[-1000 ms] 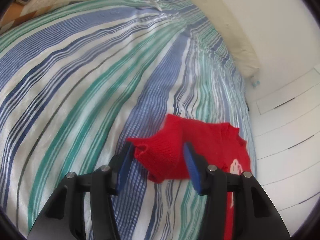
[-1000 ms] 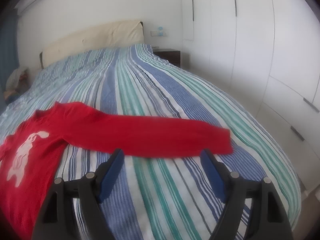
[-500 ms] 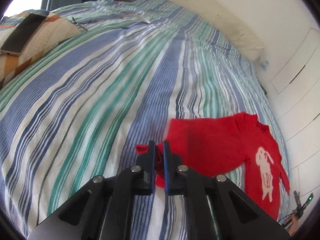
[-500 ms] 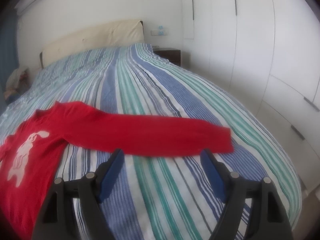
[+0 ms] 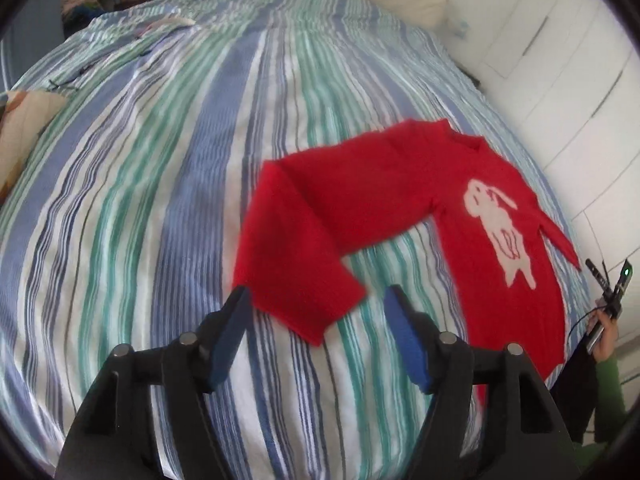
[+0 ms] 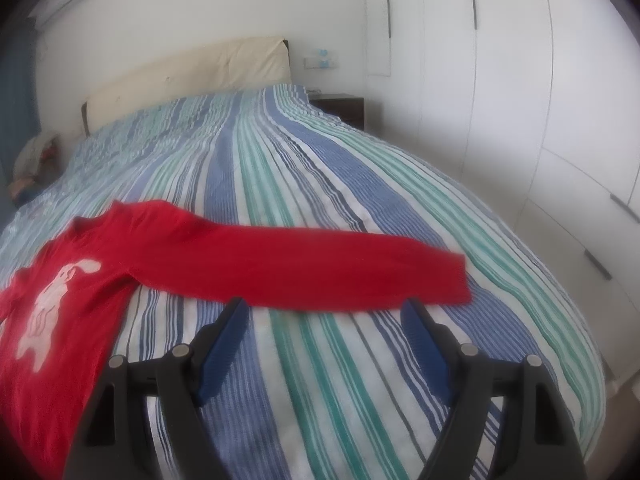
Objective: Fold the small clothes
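Note:
A small red sweater with a white rabbit on its chest lies flat on the striped bedspread. One sleeve is bent at the elbow, and its cuff lies just beyond my left gripper, which is open and empty. In the right wrist view the sweater lies at the left and its other sleeve stretches straight out to the right. My right gripper is open and empty, just short of that sleeve.
A cream headboard stands at the far end of the bed. White wardrobe doors run along the right side, with a dark nightstand beside them. A patterned cushion lies at the bed's left edge.
My left gripper closed on the bent sleeve's cuff, then opened and let it drop flat, and the view swung toward the sweater. The right gripper stayed still.

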